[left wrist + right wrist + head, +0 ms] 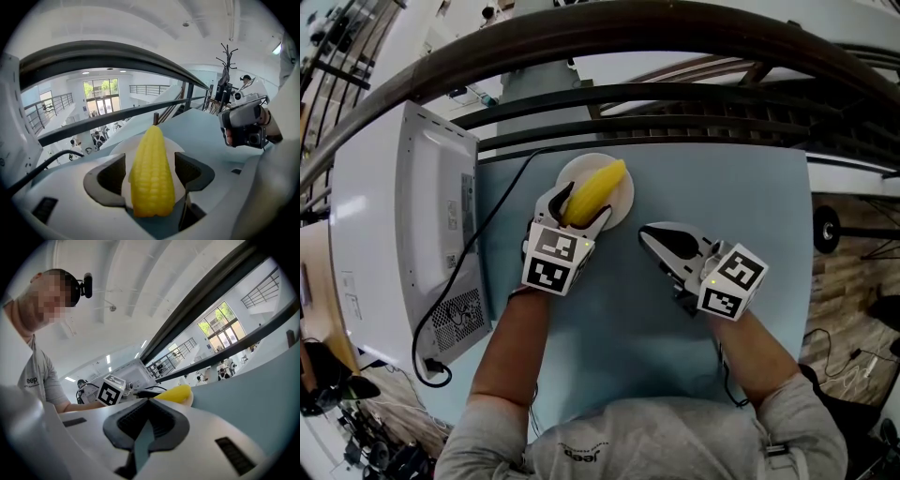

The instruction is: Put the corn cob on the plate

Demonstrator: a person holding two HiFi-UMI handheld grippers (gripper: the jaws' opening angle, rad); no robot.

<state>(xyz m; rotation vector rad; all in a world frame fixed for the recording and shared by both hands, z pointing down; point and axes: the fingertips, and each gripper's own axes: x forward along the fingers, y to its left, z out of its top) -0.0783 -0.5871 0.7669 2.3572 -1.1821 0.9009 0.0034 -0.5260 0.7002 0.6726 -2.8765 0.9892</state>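
Note:
The yellow corn cob (592, 190) lies on the white plate (622, 202) at the back of the blue table, its tip pointing away from me. My left gripper (581, 208) straddles the cob's near end. In the left gripper view the cob (152, 178) lies between the two dark pads (112, 176) with a gap on each side, so the jaws are open and not pressing on it. My right gripper (652, 234) hovers to the right of the plate, shut and empty. In the right gripper view (149, 416) the cob's tip (176, 393) shows just beyond its jaws.
A white box-shaped appliance (403, 234) stands along the table's left edge, and its black cable (502, 202) runs across the table toward the plate. A dark railing (675, 94) passes behind the table's far edge. Bare blue tabletop (731, 197) stretches to the right.

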